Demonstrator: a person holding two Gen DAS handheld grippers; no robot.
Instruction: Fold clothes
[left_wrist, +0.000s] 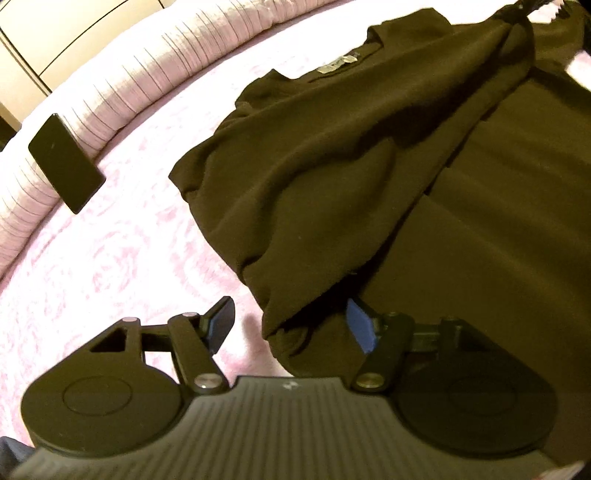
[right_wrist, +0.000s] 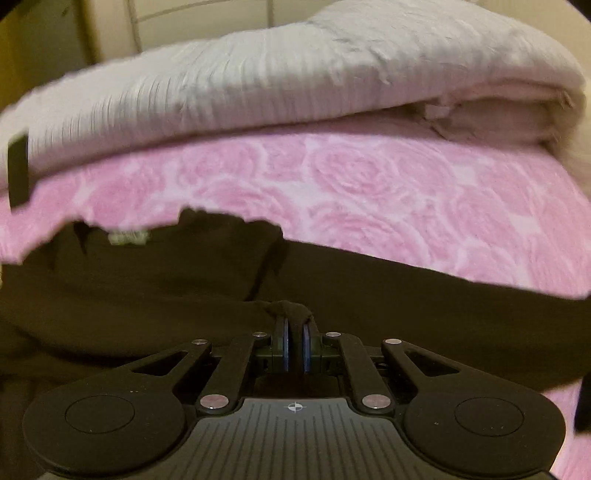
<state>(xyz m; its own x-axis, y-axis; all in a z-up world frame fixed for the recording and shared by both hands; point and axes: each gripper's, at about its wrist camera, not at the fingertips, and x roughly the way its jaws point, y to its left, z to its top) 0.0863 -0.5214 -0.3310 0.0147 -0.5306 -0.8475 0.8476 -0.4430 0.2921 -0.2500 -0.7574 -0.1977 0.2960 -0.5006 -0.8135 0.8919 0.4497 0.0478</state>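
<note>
A dark brown T-shirt (left_wrist: 332, 166) lies on the pink bed cover, its neck label (left_wrist: 338, 64) facing up. One side is pulled up into a taut ridge that runs to the top right of the left wrist view. My left gripper (left_wrist: 288, 314) is open over the shirt's near hem corner. The cloth lies between the jaws beside the right blue pad (left_wrist: 360, 328), and the left pad is off it. In the right wrist view my right gripper (right_wrist: 294, 325) is shut on a bunched fold of the shirt (right_wrist: 147, 295), lifted off the bed.
A black phone (left_wrist: 66, 162) leans against the folded pale blanket (left_wrist: 110, 85) at the back of the bed; it shows as the phone (right_wrist: 17, 170) at the left edge. Pink rose-patterned bed cover (right_wrist: 406, 192) spreads around the shirt. Cupboard doors stand behind.
</note>
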